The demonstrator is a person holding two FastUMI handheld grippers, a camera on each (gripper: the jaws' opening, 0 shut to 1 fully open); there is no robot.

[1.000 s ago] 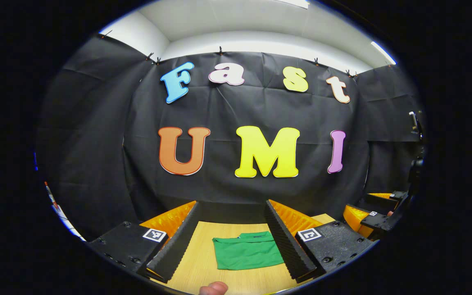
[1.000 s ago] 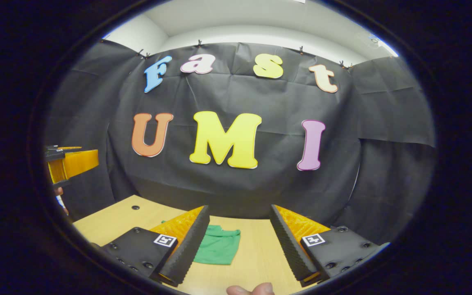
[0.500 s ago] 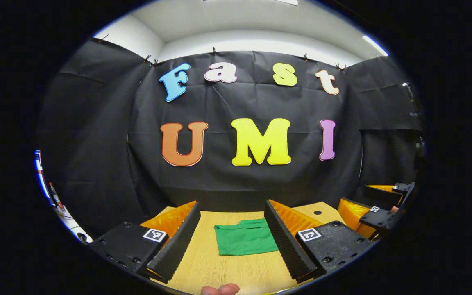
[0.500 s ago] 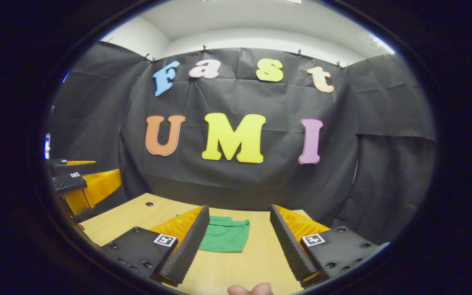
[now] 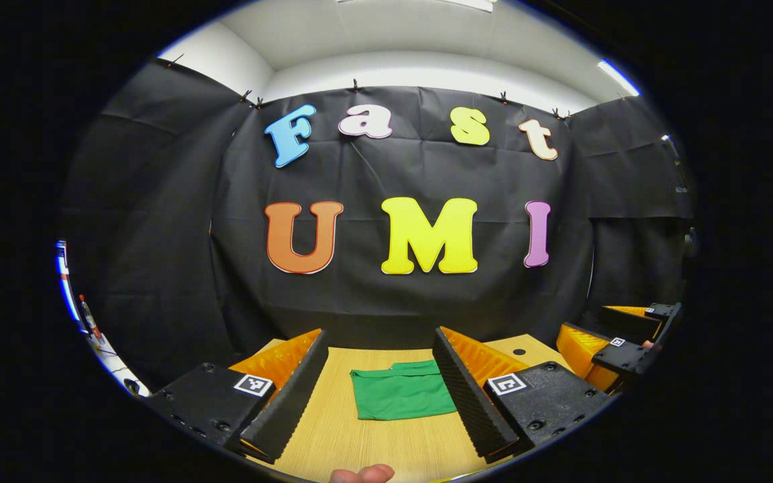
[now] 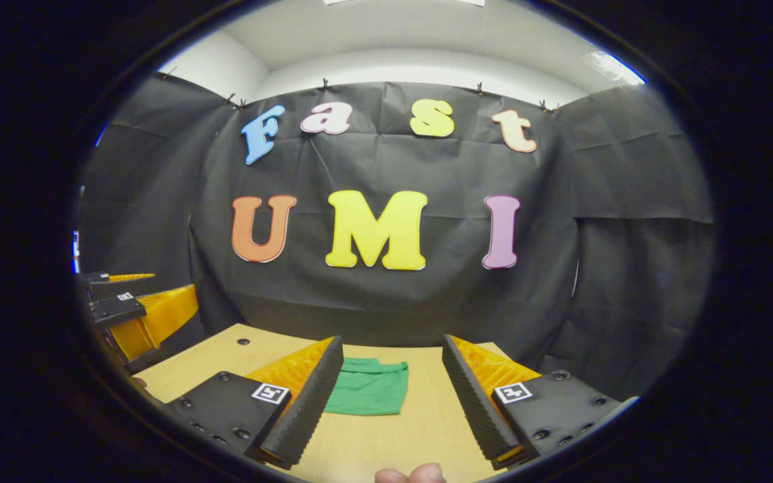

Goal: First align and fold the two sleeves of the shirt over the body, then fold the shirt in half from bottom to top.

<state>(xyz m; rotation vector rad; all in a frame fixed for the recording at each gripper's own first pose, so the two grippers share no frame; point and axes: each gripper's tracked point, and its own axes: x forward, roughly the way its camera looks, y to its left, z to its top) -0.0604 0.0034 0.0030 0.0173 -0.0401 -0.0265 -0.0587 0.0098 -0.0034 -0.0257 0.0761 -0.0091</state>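
A green shirt [image 5: 402, 392] lies folded into a small rectangle on the wooden table [image 5: 333, 436], collar edge toward the far wall. My left gripper [image 5: 380, 396] hangs above the table, open, with the shirt seen between its fingers and nothing held. In the right gripper view the same shirt [image 6: 368, 394] sits ahead, partly hidden by the left finger. My right gripper [image 6: 393, 399] is open and holds nothing. Each gripper shows in the other's view: the right gripper [image 5: 618, 349] at the far right, the left gripper [image 6: 135, 312] at the far left.
The black cloth wall stands just behind the table's far edge. A small hole [image 6: 243, 341] marks the tabletop at the left in the right gripper view. A fingertip [image 5: 362, 474] of the holding hand shows at the bottom. Bare wood [image 6: 420, 409] lies around the shirt.
Both grippers have drawn back and levelled a little, so the shirt sits slightly farther off. The shirt itself has not moved. Both grippers stayed open.
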